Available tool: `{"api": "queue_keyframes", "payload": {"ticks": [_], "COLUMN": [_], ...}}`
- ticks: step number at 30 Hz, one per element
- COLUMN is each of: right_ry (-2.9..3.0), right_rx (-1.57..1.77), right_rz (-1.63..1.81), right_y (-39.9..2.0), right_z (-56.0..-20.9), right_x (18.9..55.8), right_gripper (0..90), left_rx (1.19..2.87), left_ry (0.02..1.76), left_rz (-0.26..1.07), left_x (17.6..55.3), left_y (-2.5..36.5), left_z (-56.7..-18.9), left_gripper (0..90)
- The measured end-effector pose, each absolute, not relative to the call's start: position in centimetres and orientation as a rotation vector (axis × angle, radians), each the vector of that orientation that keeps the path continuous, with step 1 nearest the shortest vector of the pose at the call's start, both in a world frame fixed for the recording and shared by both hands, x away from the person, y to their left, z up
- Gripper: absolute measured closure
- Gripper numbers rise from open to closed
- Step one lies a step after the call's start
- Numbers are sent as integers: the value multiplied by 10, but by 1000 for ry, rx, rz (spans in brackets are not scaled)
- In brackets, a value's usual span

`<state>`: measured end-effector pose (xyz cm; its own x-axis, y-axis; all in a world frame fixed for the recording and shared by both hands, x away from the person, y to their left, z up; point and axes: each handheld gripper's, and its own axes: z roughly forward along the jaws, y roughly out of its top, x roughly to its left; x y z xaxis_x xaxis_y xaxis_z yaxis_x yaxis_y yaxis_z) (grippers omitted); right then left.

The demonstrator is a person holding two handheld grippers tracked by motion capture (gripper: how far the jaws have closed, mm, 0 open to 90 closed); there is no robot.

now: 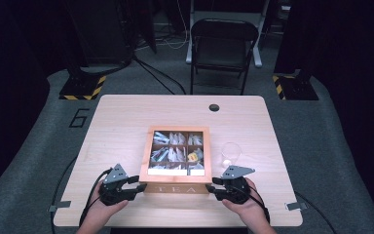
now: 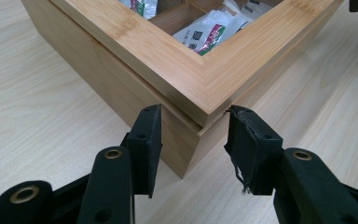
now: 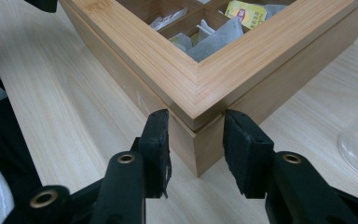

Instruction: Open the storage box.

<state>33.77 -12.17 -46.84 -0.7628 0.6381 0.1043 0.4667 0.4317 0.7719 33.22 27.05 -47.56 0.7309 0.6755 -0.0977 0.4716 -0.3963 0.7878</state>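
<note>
Nearest to us, our left tool (image 1: 135,185) sits at the near left corner of the wooden tea box (image 1: 177,185). In the left gripper view the box corner (image 2: 200,122) stands between the two black pads; they lie against the corner's two faces just under the lid's edge, and we cannot tell whether they press. Our right tool (image 1: 213,187) meets the near right corner the same way: in the right gripper view its pads flank that corner (image 3: 195,126) closely, touching or nearly so.

The box rests on the pale desk (image 1: 121,122), close to its near edge. Its front face reads "TEA" (image 1: 177,188). Through the window of the framed lid we see compartments of sachets (image 1: 170,146); one yellow packet (image 3: 247,11) has print too blurred to read, and a white sachet (image 2: 207,33) bears green and pink print and a small square code.

Just right of the box stands a clear glass (image 1: 230,155). Beyond the box, a dark round hole (image 1: 214,107) marks the desk, and farther off a black folding chair (image 1: 222,44) stands on the floor.
</note>
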Motion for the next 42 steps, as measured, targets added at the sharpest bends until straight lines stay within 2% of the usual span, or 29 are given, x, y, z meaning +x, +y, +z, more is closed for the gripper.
{"api": "queue_keyframes", "payload": {"ticks": [14, 42], "right_ry": [2471, 2466], "right_rx": [958, 957], "right_rz": [1229, 1254], "right_y": [-119, -121], "right_z": [-465, -445], "right_x": [338, 342], "right_gripper": [611, 607], "left_rx": [2069, 2048], "left_ry": [844, 848], "left_rz": [354, 348], "left_x": [331, 334], "left_y": [266, 268], "left_z": [-469, -450], "left_gripper": [566, 563]}}
